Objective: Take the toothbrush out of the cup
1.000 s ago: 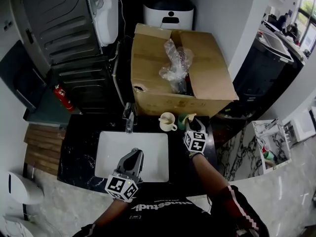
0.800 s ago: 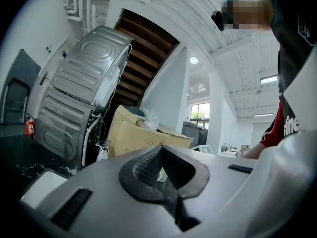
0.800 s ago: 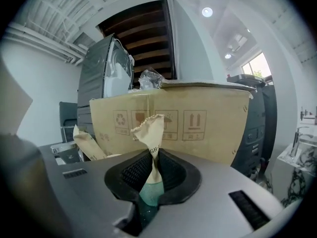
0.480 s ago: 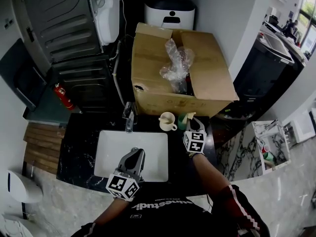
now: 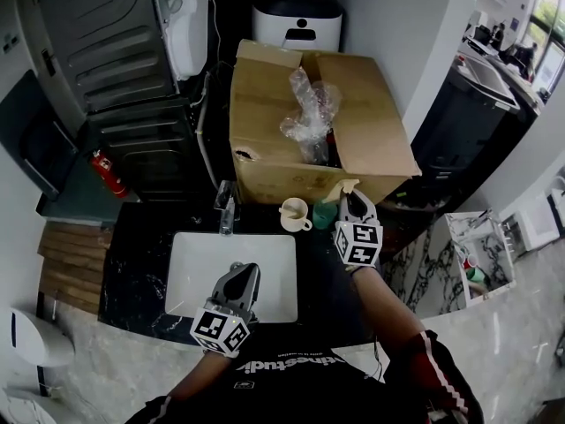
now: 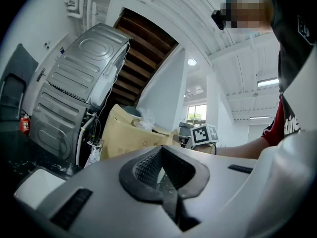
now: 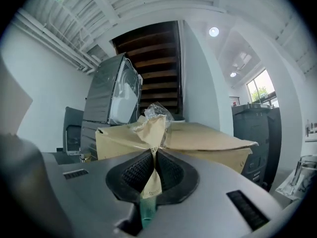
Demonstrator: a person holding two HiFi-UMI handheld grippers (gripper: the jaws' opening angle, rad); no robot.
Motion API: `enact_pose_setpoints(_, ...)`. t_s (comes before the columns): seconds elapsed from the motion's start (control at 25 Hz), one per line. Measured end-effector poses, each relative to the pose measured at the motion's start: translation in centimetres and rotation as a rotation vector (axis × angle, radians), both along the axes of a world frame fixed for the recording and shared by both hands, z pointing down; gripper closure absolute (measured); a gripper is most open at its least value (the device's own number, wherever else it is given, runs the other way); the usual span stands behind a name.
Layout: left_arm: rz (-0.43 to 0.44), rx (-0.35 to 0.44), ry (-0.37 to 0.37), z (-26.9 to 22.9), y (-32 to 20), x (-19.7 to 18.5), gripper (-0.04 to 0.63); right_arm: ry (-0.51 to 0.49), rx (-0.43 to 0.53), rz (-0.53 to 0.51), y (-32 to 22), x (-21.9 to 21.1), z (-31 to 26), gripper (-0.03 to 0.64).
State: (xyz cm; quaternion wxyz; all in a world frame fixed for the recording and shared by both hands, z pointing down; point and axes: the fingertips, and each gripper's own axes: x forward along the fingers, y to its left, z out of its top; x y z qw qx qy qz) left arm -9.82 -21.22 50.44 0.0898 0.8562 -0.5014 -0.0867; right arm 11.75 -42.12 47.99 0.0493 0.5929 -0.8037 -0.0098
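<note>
My right gripper (image 5: 350, 203) is shut on a toothbrush (image 5: 342, 189) in a tan paper wrapper; its jaws have just been closing on it. In the right gripper view the wrapper (image 7: 152, 133) stands up between the pads and a green handle (image 7: 147, 209) hangs below my right gripper (image 7: 155, 170). The toothbrush hangs above a green cup (image 5: 324, 215) on the black counter, next to a white mug (image 5: 294, 214). My left gripper (image 5: 243, 278) is shut and empty over the sink (image 5: 190, 276); in its own view the left gripper (image 6: 162, 168) holds nothing.
An open cardboard box (image 5: 371, 131) with a crumpled plastic bag (image 5: 307, 113) stands right behind the counter. A faucet (image 5: 225, 207) rises at the sink's far edge. A grey machine (image 5: 106, 42) fills the far left. The counter (image 5: 132, 254) ends close to my body.
The right gripper has closed on the wrapped toothbrush and risen with it, so the toothbrush now hangs above the green cup. The left gripper has stayed over the sink.
</note>
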Motion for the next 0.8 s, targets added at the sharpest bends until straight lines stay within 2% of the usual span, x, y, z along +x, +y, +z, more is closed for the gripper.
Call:
enact_pose_setpoints(0.36, 0.034, 0.005, 0.006, -0.1, -0.2, 1.1, 0.581, -0.001, -0.009, -0.01, 3.0, 0.6, -0.4, 0.572)
enact_pose_setpoints(0.8, 0.078, -0.006, 0.017, 0.3, -0.7, 3.0, 0.58, -0.059, -0.026, -0.046, 12.8, 0.3, -1.2, 0.574)
